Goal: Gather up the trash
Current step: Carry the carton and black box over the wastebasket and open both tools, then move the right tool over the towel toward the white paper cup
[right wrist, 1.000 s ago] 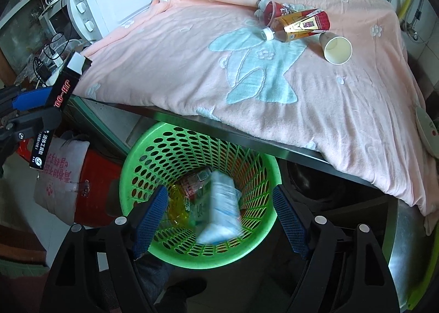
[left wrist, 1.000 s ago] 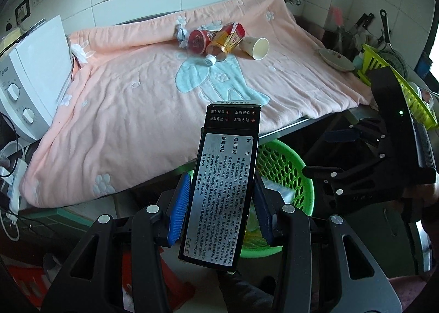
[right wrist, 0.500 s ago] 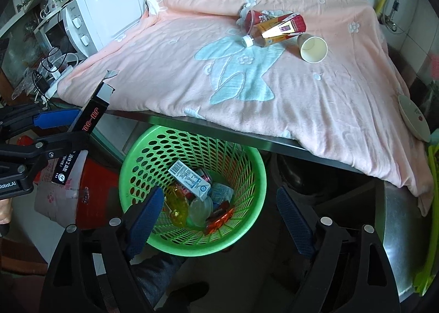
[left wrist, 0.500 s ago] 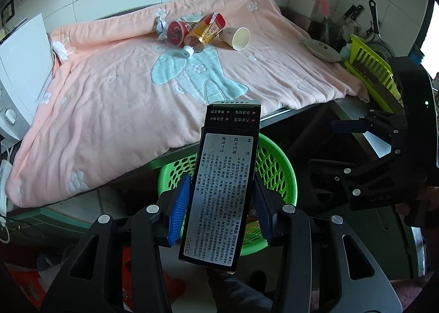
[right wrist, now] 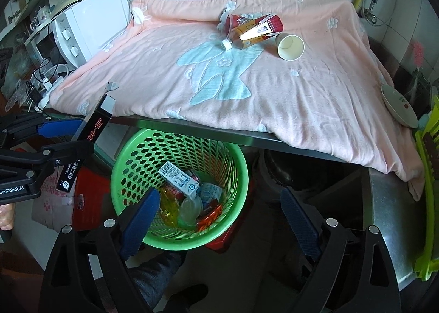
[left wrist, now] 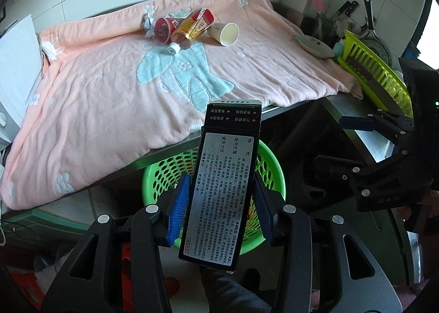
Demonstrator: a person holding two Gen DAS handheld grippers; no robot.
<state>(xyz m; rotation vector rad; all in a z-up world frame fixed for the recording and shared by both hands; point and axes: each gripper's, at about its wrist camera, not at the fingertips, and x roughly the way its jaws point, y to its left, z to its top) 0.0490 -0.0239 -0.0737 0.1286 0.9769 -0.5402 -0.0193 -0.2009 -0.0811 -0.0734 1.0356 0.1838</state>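
Clamping a black box (left wrist: 219,189) between its blue pads (left wrist: 177,207), the left gripper (left wrist: 221,210) holds it upright above the near rim of the green basket (left wrist: 270,164), printed label toward the camera. The right gripper (right wrist: 219,219) has just been spreading its jaws; they stand wide apart with nothing between them, over the basket, where a white carton (right wrist: 178,177), a yellow wrapper (right wrist: 167,204) and other scraps lie on the bottom. The basket stands on the floor under the front edge of a steel counter (right wrist: 384,200) draped with a pink blanket (right wrist: 301,98). At the blanket's far side a red cup (left wrist: 163,28), an amber bottle (left wrist: 193,28) and a white paper cup (left wrist: 226,33) lie tipped over, close together. A white microwave (right wrist: 90,26) sits beside the blanket's left end in the right wrist view.
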